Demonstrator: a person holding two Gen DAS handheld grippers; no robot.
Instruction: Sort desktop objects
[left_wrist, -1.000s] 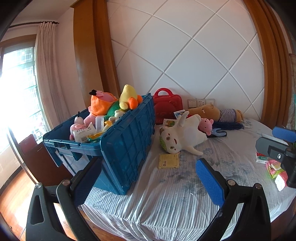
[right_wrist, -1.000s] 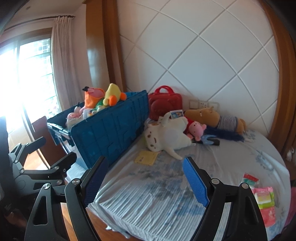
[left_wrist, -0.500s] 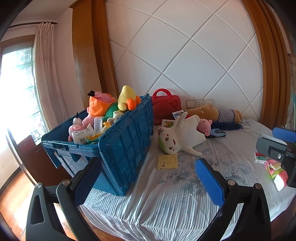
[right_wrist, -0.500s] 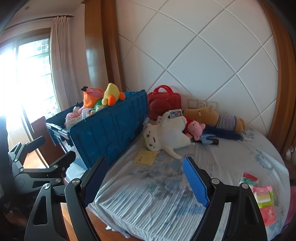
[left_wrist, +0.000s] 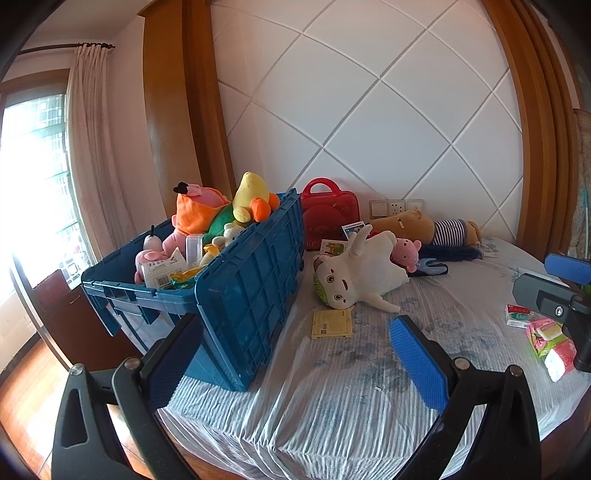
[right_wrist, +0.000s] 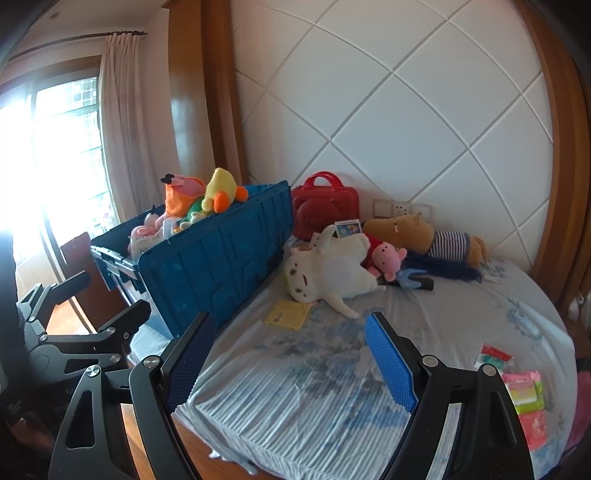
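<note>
A blue crate (left_wrist: 255, 299) (right_wrist: 221, 269) full of plush toys stands on the left of a round cloth-covered table (left_wrist: 369, 398). Beyond it lie a white plush (left_wrist: 364, 275) (right_wrist: 325, 273), a pink pig plush (right_wrist: 386, 256), a brown striped plush (right_wrist: 417, 234), a red toy case (left_wrist: 330, 216) and a yellow card (left_wrist: 331, 324) (right_wrist: 288, 314). My left gripper (left_wrist: 295, 358) is open and empty near the table's front edge, beside the crate's corner. My right gripper (right_wrist: 291, 363) is open too, over the front of the table with nothing between its fingers.
Small packets (right_wrist: 524, 395) (left_wrist: 550, 339) lie at the table's right edge. The right gripper's body (left_wrist: 554, 295) shows at the right of the left wrist view, the left gripper's frame (right_wrist: 81, 332) at the left of the right view. A window and curtain (left_wrist: 92, 147) are at left.
</note>
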